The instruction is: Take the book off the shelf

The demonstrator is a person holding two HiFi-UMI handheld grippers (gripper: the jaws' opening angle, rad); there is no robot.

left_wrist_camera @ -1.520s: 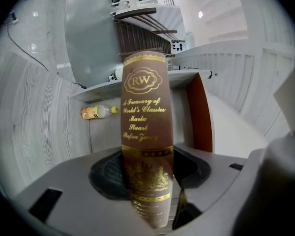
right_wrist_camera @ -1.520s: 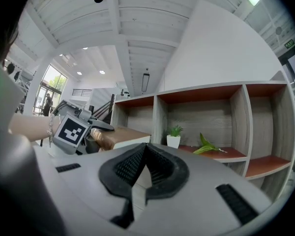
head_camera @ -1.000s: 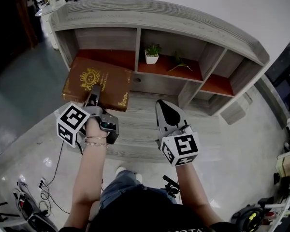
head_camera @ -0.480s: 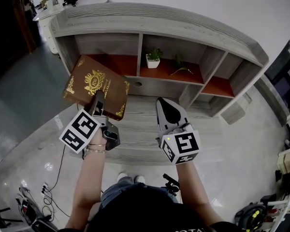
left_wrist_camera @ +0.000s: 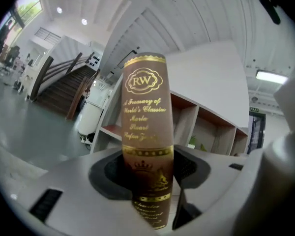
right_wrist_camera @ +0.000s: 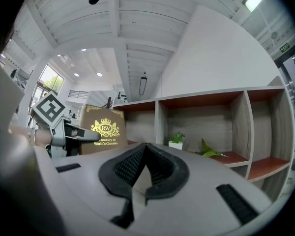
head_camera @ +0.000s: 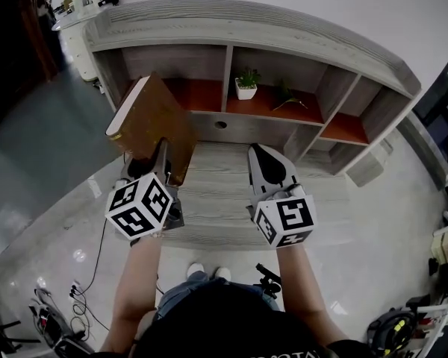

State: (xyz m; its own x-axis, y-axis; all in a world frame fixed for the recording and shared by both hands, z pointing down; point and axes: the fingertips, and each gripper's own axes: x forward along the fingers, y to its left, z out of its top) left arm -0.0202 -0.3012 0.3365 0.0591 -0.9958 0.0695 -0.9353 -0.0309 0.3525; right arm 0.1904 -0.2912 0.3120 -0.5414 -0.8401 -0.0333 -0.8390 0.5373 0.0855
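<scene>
A brown book (head_camera: 153, 121) with gold lettering hangs in front of the shelf unit (head_camera: 231, 28), outside its left compartment. My left gripper (head_camera: 162, 154) is shut on the book's lower end. The book stands on edge, its page edges towards the left. In the left gripper view the book's spine (left_wrist_camera: 145, 112) rises upright between the pads of my left gripper (left_wrist_camera: 147, 168). My right gripper (head_camera: 263, 161) hovers beside it on the right, shut with nothing in it. The right gripper view shows my right gripper (right_wrist_camera: 145, 154) with pads together, and the book's cover (right_wrist_camera: 104, 132) at the left.
A small potted plant (head_camera: 246, 88) and a green sprig (head_camera: 287, 99) sit in the middle compartment. The unit's low grey ledge (head_camera: 216, 192) lies under both grippers. Cables (head_camera: 75, 304) trail on the floor at the lower left. A white cabinet (head_camera: 78, 28) stands at the back left.
My left gripper has rolled, turning the book from cover-up and nearly flat to standing on edge. The right gripper has hardly shifted.
</scene>
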